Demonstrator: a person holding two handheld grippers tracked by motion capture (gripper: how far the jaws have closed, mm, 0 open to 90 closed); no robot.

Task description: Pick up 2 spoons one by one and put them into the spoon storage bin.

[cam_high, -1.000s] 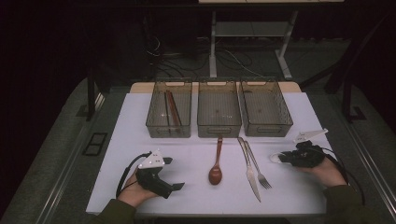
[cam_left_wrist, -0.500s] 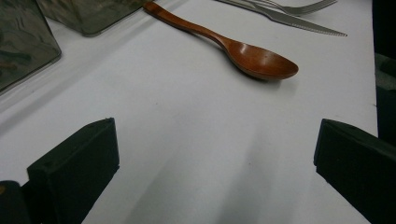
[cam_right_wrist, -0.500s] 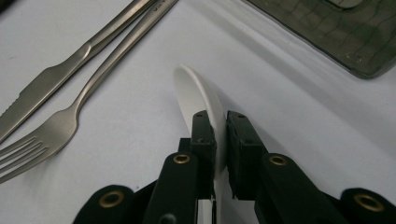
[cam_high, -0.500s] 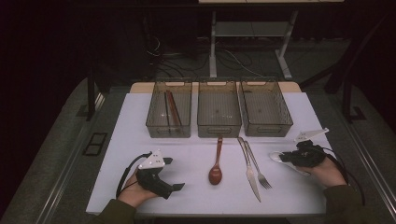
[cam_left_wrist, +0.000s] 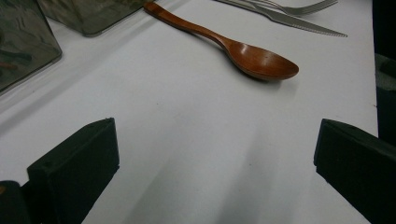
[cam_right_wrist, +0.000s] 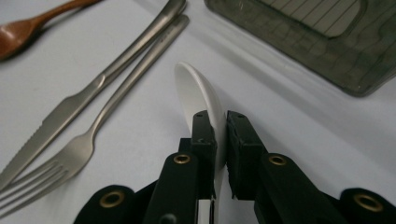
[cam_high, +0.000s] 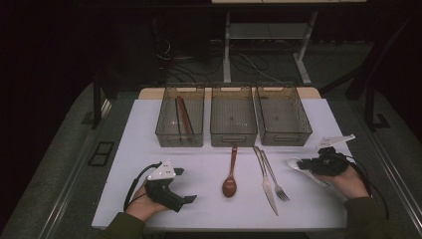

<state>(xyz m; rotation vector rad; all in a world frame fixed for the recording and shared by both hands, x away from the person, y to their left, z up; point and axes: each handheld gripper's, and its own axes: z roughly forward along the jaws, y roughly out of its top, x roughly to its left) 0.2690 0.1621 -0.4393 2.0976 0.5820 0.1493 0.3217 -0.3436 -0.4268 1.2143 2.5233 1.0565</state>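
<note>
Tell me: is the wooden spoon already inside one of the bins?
No, the wooden spoon lies on the white table, in front of the middle bin.

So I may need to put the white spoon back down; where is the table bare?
Bare patches: between the left gripper and the wooden spoon, and between the fork and the white spoon. It is crowded around knife and fork, and along the bins.
</note>
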